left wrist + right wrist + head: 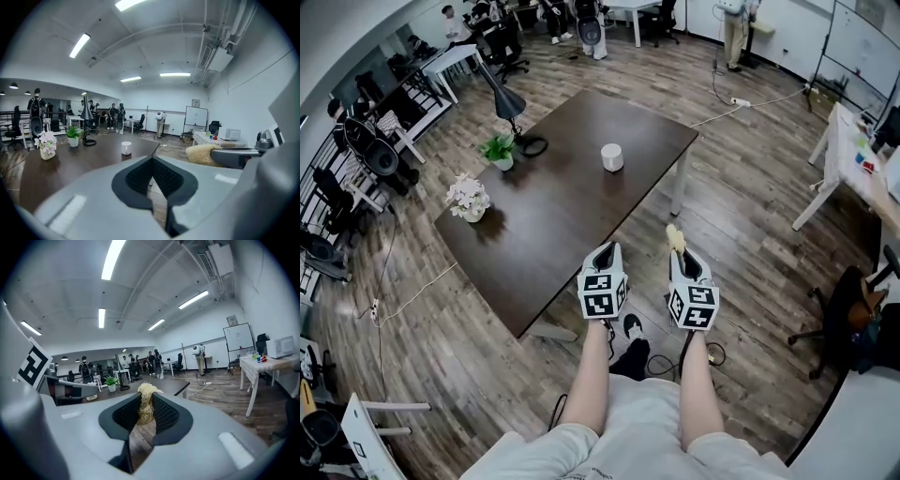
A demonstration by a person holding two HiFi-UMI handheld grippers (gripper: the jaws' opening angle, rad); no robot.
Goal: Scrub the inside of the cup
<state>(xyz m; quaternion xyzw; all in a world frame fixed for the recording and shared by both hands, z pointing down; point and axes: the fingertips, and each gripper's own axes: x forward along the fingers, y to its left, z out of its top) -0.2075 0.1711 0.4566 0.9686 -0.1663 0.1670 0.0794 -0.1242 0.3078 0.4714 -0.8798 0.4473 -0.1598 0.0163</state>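
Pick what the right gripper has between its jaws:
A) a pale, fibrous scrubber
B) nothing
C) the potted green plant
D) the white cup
A: in the right gripper view the right gripper is shut on a pale, fibrous scrubber, while the white cup stands untouched on the dark table.

The dark wooden worktop [572, 197] is showing a soft gloss; the white cup [612, 157] is looking smooth, the scrubber [146, 401] coarse and fibrous.

Table [572, 202] — lamp [508, 101]; plant [499, 149]; flowers [468, 196]
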